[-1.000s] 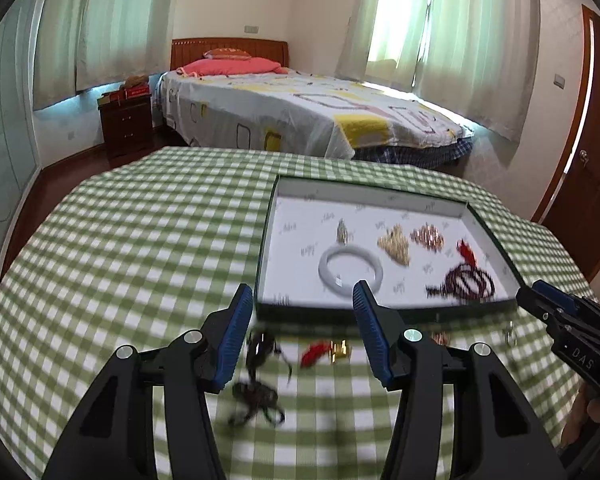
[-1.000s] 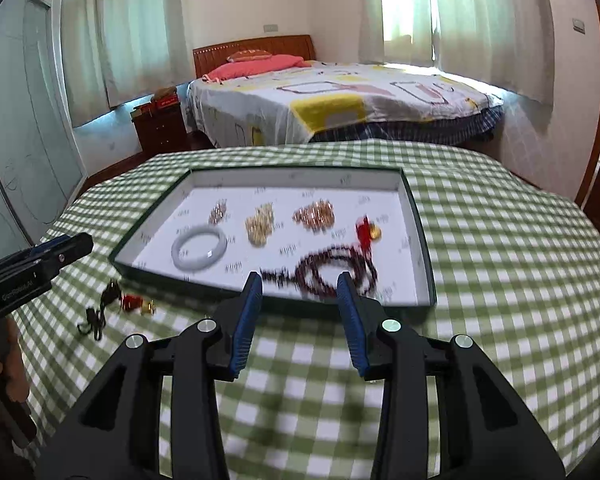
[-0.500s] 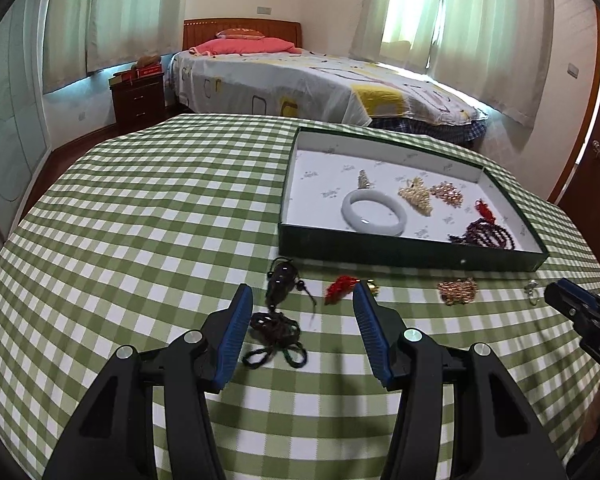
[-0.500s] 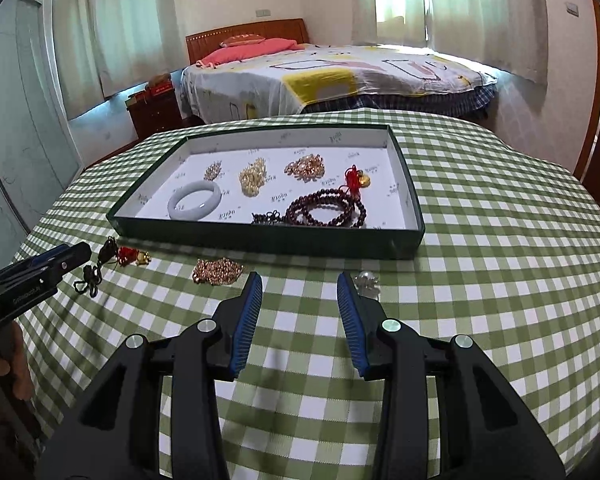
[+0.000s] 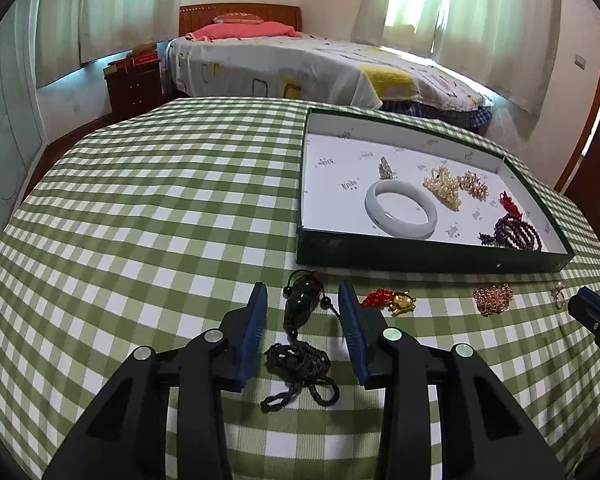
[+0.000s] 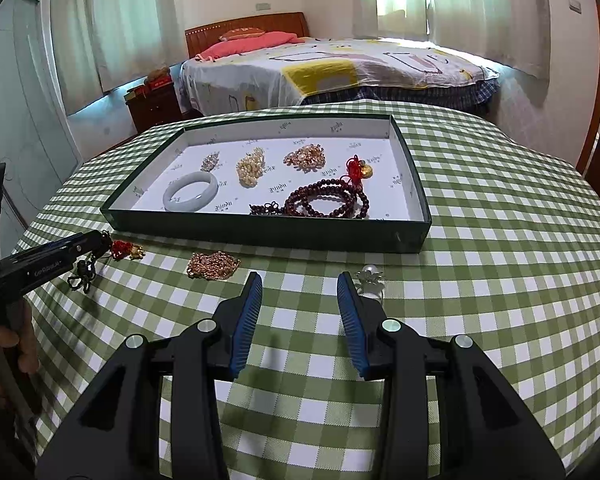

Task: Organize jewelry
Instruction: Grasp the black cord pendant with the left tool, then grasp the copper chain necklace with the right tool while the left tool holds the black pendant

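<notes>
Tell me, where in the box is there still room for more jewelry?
The box has bare white floor along its far wall and in its left corner, behind the white bangle. Its right side is crowded: the dark bead strand and red tassel charm sit close together. The pearl cluster fills the middle.

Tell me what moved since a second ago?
Both claws pulled back from the tray. The left claw now sits open around the dark pendant necklace on the tablecloth; the right claw hangs open beside the silver ring. Nothing was grabbed. The jewelry stayed put.
</notes>
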A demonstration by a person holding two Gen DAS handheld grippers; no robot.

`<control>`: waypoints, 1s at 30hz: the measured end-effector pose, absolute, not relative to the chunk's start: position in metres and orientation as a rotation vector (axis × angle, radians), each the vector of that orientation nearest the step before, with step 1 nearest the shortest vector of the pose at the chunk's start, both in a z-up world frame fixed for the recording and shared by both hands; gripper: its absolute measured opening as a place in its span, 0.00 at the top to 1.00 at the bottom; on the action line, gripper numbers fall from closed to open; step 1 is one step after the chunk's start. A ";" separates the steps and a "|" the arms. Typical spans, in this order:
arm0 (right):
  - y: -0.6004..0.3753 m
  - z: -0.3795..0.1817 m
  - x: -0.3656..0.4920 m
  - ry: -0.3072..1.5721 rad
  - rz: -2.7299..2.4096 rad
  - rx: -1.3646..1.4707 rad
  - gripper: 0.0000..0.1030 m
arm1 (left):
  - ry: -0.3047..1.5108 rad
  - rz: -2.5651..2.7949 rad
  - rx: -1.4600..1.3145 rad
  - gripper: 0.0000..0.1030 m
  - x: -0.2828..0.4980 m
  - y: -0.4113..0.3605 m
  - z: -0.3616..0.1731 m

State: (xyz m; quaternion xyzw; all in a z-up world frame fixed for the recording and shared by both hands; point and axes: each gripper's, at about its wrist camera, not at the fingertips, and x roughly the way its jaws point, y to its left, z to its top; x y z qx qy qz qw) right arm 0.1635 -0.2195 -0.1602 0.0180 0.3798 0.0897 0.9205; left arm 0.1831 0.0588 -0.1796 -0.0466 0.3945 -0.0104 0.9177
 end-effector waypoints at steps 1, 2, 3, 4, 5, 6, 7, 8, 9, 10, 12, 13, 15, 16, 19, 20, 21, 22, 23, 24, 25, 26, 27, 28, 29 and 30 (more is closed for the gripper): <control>-0.220 -0.161 0.164 0.783 0.184 0.038 0.63 | 0.820 -0.022 -0.091 0.64 0.186 0.058 -0.181; -0.220 -0.162 0.165 0.785 0.183 0.038 0.63 | 0.827 -0.026 -0.088 0.64 0.187 0.056 -0.182; -0.220 -0.162 0.165 0.786 0.183 0.037 0.63 | 0.838 -0.029 -0.084 0.64 0.190 0.055 -0.183; -0.220 -0.163 0.166 0.788 0.183 0.038 0.63 | 0.850 -0.031 -0.081 0.65 0.192 0.054 -0.185; -0.221 -0.164 0.166 0.790 0.182 0.038 0.63 | 0.869 -0.035 -0.079 0.68 0.195 0.053 -0.188; -0.221 -0.164 0.167 0.791 0.182 0.039 0.63 | 0.878 -0.036 -0.079 0.69 0.197 0.052 -0.189; -0.221 -0.165 0.167 0.794 0.182 0.040 0.63 | 0.875 -0.036 -0.079 0.70 0.197 0.053 -0.188; -0.221 -0.166 0.168 0.795 0.182 0.041 0.63 | 0.877 -0.036 -0.078 0.74 0.197 0.053 -0.188; -0.221 -0.166 0.168 0.796 0.182 0.041 0.63 | 0.877 -0.032 -0.077 0.77 0.197 0.053 -0.188; -0.221 -0.166 0.168 0.797 0.182 0.041 0.63 | 0.877 -0.033 -0.081 0.81 0.197 0.054 -0.188; -0.220 -0.167 0.169 0.801 0.182 0.041 0.63 | 0.875 -0.037 -0.091 0.83 0.196 0.057 -0.188; -0.220 -0.167 0.169 0.801 0.184 0.041 0.63 | 0.872 -0.045 -0.098 0.84 0.195 0.057 -0.187; -0.217 -0.167 0.169 0.801 0.189 0.038 0.63 | 0.870 -0.041 -0.104 0.84 0.195 0.059 -0.187; -0.216 -0.167 0.169 0.801 0.194 0.036 0.63 | 0.867 -0.037 -0.105 0.84 0.195 0.060 -0.187; -0.210 -0.166 0.170 0.799 0.207 0.029 0.63 | 0.848 -0.027 -0.105 0.84 0.191 0.062 -0.184; -0.207 -0.166 0.171 0.800 0.214 0.027 0.63 | 0.844 -0.025 -0.104 0.84 0.188 0.063 -0.183; -0.204 -0.165 0.173 0.801 0.221 0.027 0.63 | 0.838 -0.021 -0.106 0.84 0.186 0.065 -0.181; -0.200 -0.165 0.175 0.801 0.231 0.025 0.63 | 0.835 -0.019 -0.111 0.84 0.184 0.066 -0.180; -0.196 -0.166 0.176 0.801 0.239 0.022 0.63 | 0.832 -0.017 -0.115 0.84 0.181 0.069 -0.178; -0.192 -0.166 0.178 0.803 0.248 0.016 0.63 | 0.831 -0.014 -0.117 0.84 0.180 0.070 -0.177; -0.186 -0.167 0.181 0.808 0.258 0.008 0.63 | 0.827 -0.008 -0.119 0.84 0.178 0.073 -0.175; -0.183 -0.169 0.183 0.812 0.265 0.004 0.63 | 0.827 -0.003 -0.122 0.84 0.176 0.075 -0.174; -0.178 -0.170 0.186 0.816 0.276 0.003 0.63 | 0.826 0.002 -0.125 0.84 0.175 0.077 -0.173; -0.175 -0.171 0.188 0.819 0.283 0.002 0.63 | 0.824 0.010 -0.131 0.84 0.173 0.081 -0.172; -0.170 -0.172 0.191 0.824 0.290 -0.003 0.63 | 0.824 0.015 -0.135 0.84 0.172 0.084 -0.170; -0.166 -0.173 0.194 0.828 0.295 -0.009 0.63 | 0.821 0.020 -0.138 0.84 0.170 0.087 -0.169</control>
